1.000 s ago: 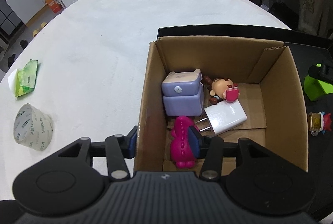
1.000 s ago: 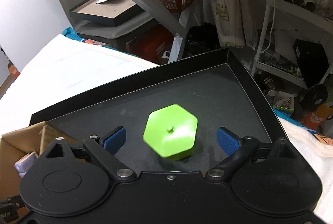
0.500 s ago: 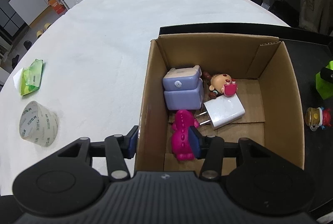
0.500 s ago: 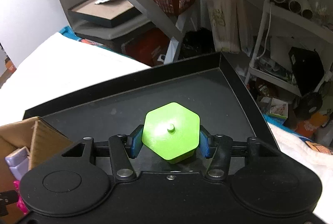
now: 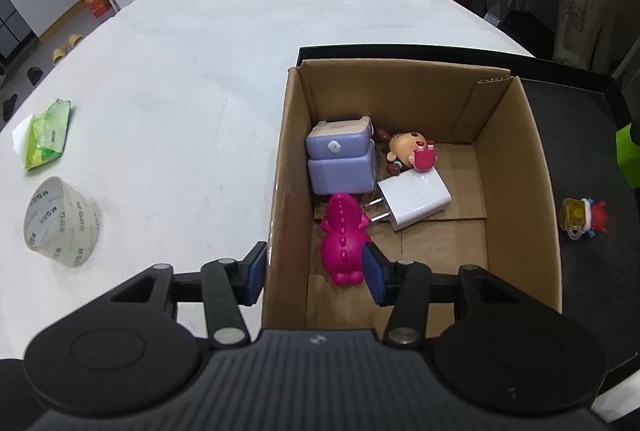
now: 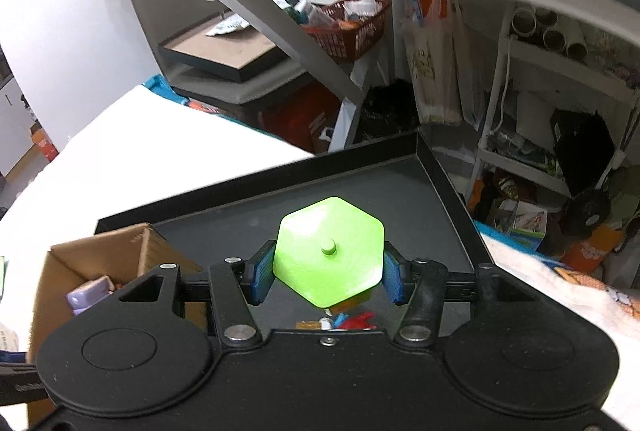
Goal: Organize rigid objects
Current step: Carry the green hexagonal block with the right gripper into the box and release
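Observation:
My right gripper point(image 6: 327, 279) is shut on a green hexagonal box point(image 6: 329, 257) and holds it lifted above the black tray point(image 6: 440, 167). The green box also shows at the right edge of the left wrist view point(image 5: 628, 159). My left gripper point(image 5: 314, 273) straddles the left wall of the cardboard box point(image 5: 520, 167), with one pad on each side of it; whether the pads press the wall I cannot tell. In the box lie a purple case point(image 5: 340, 163), a doll figure point(image 5: 412, 151), a white charger point(image 5: 414, 199) and a pink dinosaur point(image 5: 344, 239).
A small red and yellow figure point(image 5: 584, 217) lies on the black tray right of the box; it also shows under the green box point(image 6: 340, 323). A tape roll point(image 5: 60, 223) and a green packet point(image 5: 46, 135) lie on the white table point(image 5: 200, 51). Shelves and clutter stand behind.
My right gripper closed on the green hexagonal box and lifted it off the tray. My left gripper stayed at the box wall while the view shifted slightly.

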`<action>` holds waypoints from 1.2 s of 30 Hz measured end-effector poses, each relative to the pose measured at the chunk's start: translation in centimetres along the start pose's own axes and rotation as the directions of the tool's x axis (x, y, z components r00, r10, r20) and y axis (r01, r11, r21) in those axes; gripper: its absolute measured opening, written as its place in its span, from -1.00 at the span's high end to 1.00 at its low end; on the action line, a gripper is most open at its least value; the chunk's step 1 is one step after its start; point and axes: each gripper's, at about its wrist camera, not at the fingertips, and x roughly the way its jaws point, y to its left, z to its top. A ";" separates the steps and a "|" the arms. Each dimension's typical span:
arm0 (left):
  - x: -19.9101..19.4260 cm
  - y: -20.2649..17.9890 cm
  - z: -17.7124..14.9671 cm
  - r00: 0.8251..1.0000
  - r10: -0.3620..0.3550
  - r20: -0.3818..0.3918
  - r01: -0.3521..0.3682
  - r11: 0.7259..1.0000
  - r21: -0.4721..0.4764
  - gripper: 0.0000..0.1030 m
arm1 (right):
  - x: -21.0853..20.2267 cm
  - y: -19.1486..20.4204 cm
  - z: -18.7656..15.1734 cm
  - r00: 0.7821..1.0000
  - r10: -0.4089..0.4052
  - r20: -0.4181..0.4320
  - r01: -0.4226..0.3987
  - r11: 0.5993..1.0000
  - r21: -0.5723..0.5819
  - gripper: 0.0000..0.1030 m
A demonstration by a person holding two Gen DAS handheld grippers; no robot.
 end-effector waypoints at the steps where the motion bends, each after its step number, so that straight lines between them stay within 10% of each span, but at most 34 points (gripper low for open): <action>1: 0.0 0.2 -0.1 1.000 -0.011 -0.003 0.011 1.000 -0.004 0.05 | -0.4 0.2 0.1 1.000 0.003 0.006 -0.003 1.000 -0.003 -0.01; 30: 1.3 5.8 -2.7 0.978 -0.206 0.036 0.209 0.969 -0.129 0.07 | -5.9 11.4 0.3 0.997 0.080 0.002 -0.077 0.968 -0.237 -0.01; 36: 1.7 6.4 -2.7 0.965 -0.259 0.048 0.264 0.951 -0.161 0.45 | -5.4 13.7 -0.1 0.998 0.059 -0.011 -0.060 0.952 -0.299 -0.01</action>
